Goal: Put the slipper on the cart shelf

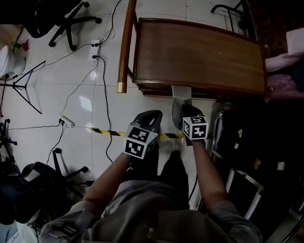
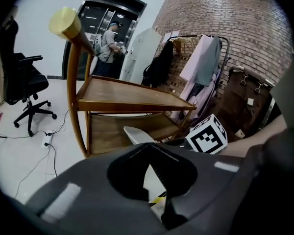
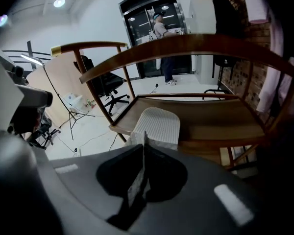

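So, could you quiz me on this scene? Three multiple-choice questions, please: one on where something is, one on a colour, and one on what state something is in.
1. Where is the slipper?
A lying on top of the cart
B held just in front of the cart
C far behind the cart

2. What colour is the slipper?
A red
B black
C white

3. The right gripper is:
A wide open and empty
B clamped on the slipper
C clamped on a cup

Answers:
1 B: in the head view the slipper pokes out ahead of the right gripper, at the cart's front edge.
2 C: the right gripper view shows its ribbed white surface.
3 B: the same view shows the slipper's edge pinched in it.
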Demonstrator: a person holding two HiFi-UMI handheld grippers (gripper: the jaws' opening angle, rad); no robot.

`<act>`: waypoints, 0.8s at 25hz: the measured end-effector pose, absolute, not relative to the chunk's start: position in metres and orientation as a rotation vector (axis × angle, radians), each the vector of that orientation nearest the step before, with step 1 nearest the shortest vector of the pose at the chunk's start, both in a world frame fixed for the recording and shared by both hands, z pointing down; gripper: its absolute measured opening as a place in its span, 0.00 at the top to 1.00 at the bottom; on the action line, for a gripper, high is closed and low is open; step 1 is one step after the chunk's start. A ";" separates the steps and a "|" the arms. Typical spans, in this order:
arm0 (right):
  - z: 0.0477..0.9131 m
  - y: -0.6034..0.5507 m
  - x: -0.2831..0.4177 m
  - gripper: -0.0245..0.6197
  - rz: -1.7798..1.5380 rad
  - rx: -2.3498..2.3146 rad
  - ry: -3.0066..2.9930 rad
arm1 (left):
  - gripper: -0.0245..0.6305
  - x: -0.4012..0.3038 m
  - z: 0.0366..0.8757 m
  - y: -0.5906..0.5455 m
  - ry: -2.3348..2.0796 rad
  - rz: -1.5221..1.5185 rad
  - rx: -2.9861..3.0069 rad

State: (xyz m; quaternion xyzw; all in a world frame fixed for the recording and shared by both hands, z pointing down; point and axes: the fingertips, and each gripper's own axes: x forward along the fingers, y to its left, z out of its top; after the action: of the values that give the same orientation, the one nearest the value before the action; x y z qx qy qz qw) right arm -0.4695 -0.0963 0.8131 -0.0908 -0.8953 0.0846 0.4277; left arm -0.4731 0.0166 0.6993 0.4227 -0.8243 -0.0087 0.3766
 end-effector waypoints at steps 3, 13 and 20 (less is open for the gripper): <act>0.788 -0.099 -0.440 0.95 0.238 -0.174 -2.232 | 0.95 -0.462 0.687 0.004 -2.055 0.007 1.155; 0.709 -0.139 -0.328 0.95 0.304 0.103 -2.264 | 0.95 -0.405 0.625 -0.070 -1.861 0.120 1.498; 0.628 -0.160 -0.247 0.95 0.331 0.234 -2.405 | 0.95 -0.335 0.572 -0.119 -1.828 0.182 1.676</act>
State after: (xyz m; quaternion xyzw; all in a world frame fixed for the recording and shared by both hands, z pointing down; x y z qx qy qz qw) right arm -0.2468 -0.1605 0.6285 0.0902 -0.9259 0.1275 0.3440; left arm -0.3349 -0.1193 0.5721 0.6381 -0.6961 0.0694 0.3217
